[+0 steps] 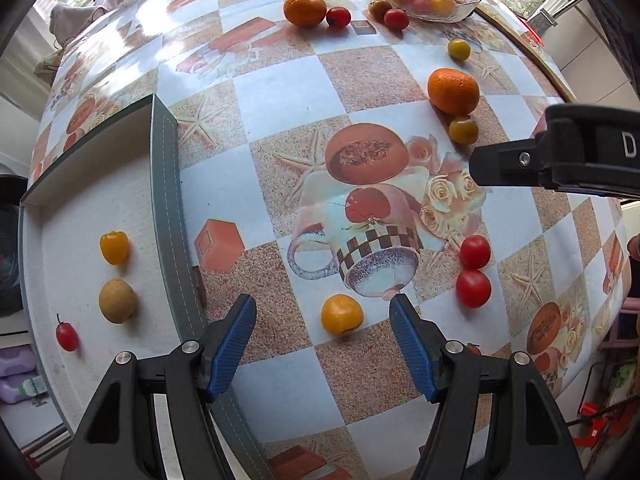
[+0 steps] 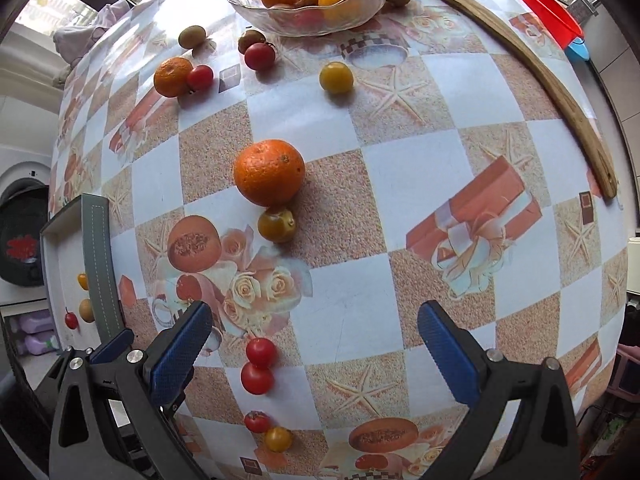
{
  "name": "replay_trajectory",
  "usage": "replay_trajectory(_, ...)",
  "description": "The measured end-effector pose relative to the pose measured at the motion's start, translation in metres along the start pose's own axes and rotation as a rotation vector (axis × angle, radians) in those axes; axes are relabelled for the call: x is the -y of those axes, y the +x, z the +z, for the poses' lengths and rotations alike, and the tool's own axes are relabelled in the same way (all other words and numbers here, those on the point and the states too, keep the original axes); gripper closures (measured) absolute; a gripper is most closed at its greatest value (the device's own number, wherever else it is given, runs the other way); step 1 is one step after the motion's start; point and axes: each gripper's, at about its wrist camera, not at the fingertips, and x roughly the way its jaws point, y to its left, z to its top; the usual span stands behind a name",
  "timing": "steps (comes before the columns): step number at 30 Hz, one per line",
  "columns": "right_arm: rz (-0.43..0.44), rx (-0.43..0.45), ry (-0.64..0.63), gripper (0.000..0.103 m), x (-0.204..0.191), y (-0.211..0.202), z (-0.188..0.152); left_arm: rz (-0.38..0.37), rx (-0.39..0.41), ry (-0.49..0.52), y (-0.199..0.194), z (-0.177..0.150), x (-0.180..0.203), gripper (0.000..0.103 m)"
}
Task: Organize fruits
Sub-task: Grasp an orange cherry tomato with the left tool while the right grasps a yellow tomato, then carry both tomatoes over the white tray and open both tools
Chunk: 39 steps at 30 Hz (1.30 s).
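Note:
My left gripper is open, its blue pads on either side of a yellow tomato on the table. A white tray at the left holds a yellow tomato, a brownish fruit and a small red tomato. My right gripper is open and empty above the table; part of it shows in the left wrist view. Ahead of it lie an orange touching a yellow tomato, and two red tomatoes.
A glass bowl of oranges stands at the far side, with loose tomatoes and another orange around it. A wooden stick lies along the right edge. A red and a yellow tomato lie near the front edge.

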Motion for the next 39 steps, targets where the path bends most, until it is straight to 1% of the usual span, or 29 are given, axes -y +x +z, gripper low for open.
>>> replay_trajectory(2, -0.006, 0.002, -0.025, 0.004, -0.006, 0.006, 0.005, 0.015, -0.006, -0.005, 0.005, -0.001, -0.001, 0.033)
replay_trajectory(3, -0.012, 0.007, -0.036, 0.009, -0.017, 0.014, 0.01, 0.024, -0.01, -0.009, 0.008, -0.001, -0.001, 0.033)
replay_trajectory(4, -0.018, 0.011, -0.046, 0.013, -0.02, 0.016, 0.012, 0.026, -0.007, -0.013, 0.009, 0.0, -0.001, 0.033)
replay_trajectory(6, -0.026, 0.015, -0.06, 0.027, -0.027, 0.022, 0.017, 0.034, 0.002, -0.016, 0.009, -0.001, -0.001, 0.033)
replay_trajectory(7, -0.033, 0.018, -0.063, 0.028, -0.029, 0.023, 0.019, 0.036, 0.004, -0.019, 0.009, -0.001, -0.001, 0.033)
replay_trajectory(8, -0.045, 0.032, -0.069, 0.031, -0.032, 0.023, 0.02, 0.037, 0.007, -0.024, 0.009, -0.001, 0.001, 0.033)
replay_trajectory(10, -0.053, 0.049, -0.086, 0.043, -0.039, 0.024, 0.023, 0.038, 0.008, -0.031, 0.009, -0.002, 0.002, 0.033)
replay_trajectory(11, -0.059, 0.054, -0.096, 0.056, -0.042, 0.023, 0.024, 0.038, 0.008, -0.033, 0.009, -0.003, 0.003, 0.033)
replay_trajectory(12, -0.063, 0.056, -0.106, 0.071, -0.046, 0.023, 0.025, 0.033, 0.009, -0.035, 0.009, -0.004, 0.004, 0.037)
replay_trajectory(13, -0.063, 0.054, -0.115, 0.078, -0.048, 0.024, 0.026, 0.032, 0.011, -0.034, 0.008, -0.004, 0.004, 0.04)
replay_trajectory(14, -0.06, 0.049, -0.122, 0.08, -0.062, 0.029, 0.034, 0.029, 0.013, -0.031, 0.007, -0.005, 0.007, 0.05)
replay_trajectory(15, -0.057, 0.049, -0.127, 0.08, -0.063, 0.029, 0.034, 0.023, 0.013, -0.028, 0.005, -0.006, 0.008, 0.063)
replay_trajectory(16, -0.046, 0.048, -0.128, 0.08, -0.064, 0.029, 0.035, 0.009, 0.011, -0.027, 0.004, -0.006, 0.008, 0.068)
replay_trajectory(17, -0.04, 0.047, -0.127, 0.08, -0.064, 0.03, 0.035, -0.02, 0.006, -0.031, -0.001, -0.006, 0.008, 0.078)
replay_trajectory(18, -0.03, 0.044, -0.123, 0.08, -0.065, 0.029, 0.033, -0.043, 0.001, -0.038, -0.002, -0.007, 0.007, 0.081)
replay_trajectory(25, 0.014, 0.027, -0.086, 0.08, -0.05, 0.017, 0.008, -0.167, -0.023, -0.084, -0.009, -0.02, -0.006, 0.081)
replay_trajectory(32, 0.046, 0.013, -0.072, 0.08, -0.038, 0.01, -0.017, -0.197, 0.002, -0.079, -0.029, -0.038, -0.017, 0.081)
replay_trajectory(39, 0.074, 0.014, -0.072, 0.08, -0.042, -0.004, -0.033, -0.214, 0.039, -0.094, -0.051, -0.043, -0.035, 0.081)
